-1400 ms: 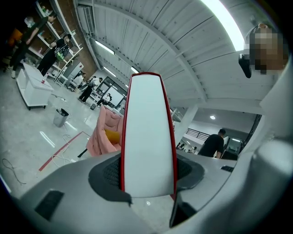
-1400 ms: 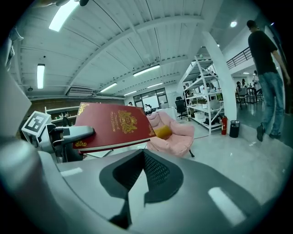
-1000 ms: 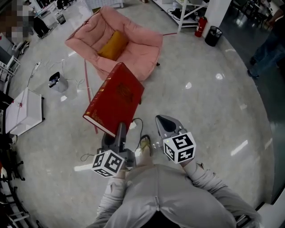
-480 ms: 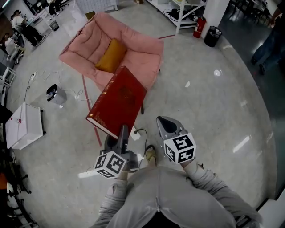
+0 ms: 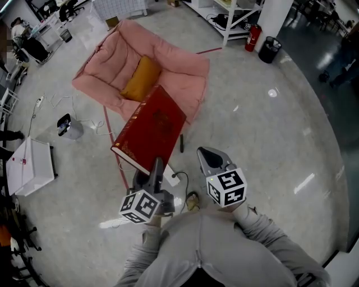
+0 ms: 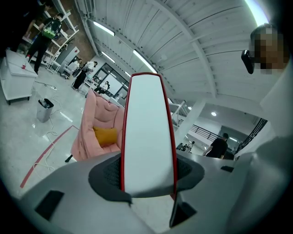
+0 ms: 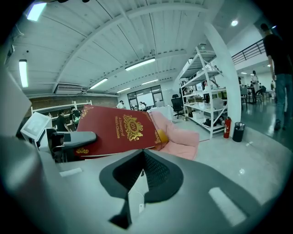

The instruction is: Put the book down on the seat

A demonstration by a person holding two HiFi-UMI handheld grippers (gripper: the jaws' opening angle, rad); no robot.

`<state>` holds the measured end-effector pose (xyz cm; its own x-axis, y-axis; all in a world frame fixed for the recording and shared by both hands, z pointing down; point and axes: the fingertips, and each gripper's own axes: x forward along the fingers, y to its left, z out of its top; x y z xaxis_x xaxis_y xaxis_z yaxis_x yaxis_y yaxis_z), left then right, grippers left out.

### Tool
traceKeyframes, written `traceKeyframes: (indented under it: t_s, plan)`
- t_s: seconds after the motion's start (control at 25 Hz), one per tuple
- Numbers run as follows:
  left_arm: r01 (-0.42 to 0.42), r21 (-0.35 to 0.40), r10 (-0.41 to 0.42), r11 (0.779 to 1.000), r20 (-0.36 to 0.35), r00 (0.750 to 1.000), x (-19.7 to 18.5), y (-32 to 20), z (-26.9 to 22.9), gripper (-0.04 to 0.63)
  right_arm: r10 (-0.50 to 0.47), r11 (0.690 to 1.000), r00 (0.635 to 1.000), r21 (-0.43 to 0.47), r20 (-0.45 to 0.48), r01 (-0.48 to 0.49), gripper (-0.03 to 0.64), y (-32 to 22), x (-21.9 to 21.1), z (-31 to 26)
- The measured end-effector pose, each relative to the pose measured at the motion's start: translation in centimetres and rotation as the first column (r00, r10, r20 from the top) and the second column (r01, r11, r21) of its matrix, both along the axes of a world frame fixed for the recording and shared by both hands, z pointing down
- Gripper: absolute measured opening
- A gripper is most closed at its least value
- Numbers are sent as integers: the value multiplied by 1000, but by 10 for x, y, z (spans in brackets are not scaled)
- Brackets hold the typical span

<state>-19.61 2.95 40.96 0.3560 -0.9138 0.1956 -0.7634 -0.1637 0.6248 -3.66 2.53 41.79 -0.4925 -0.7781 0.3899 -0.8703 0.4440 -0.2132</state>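
Observation:
A big red book (image 5: pixel 151 132) with a gold crest is held out flat over the floor, and my left gripper (image 5: pixel 156 168) is shut on its near edge. In the left gripper view the book's white page edge (image 6: pixel 147 132) fills the gap between the jaws. Just beyond the book's far end lies the pink padded seat (image 5: pixel 168 61), with a yellow cushion (image 5: pixel 140 75) on it. My right gripper (image 5: pixel 210 160) hovers to the right of the book, shut and empty. The right gripper view shows the book's cover (image 7: pixel 119 130) at its left and the seat (image 7: pixel 181 139) behind it.
On the floor at the left are a white box (image 5: pixel 31 160), a small bin (image 5: pixel 66 126) and loose cables. A red floor line (image 5: pixel 112 146) runs under the book. A fire extinguisher (image 5: pixel 251 35), a black bin (image 5: pixel 269 47) and a white shelf (image 5: pixel 235 17) stand at the back right.
The seat has come slightly nearer and the book's far end now overlaps its front edge more. The left gripper keeps its hold; the right gripper stays beside it.

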Motion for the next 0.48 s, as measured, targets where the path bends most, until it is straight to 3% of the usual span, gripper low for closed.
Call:
traceKeyframes:
  t_s: [0.48]
  plan:
    - [-24, -51, 25, 998, 8, 1000, 23, -57, 18, 244, 40, 998, 999, -39, 3, -40, 0, -46, 26, 10]
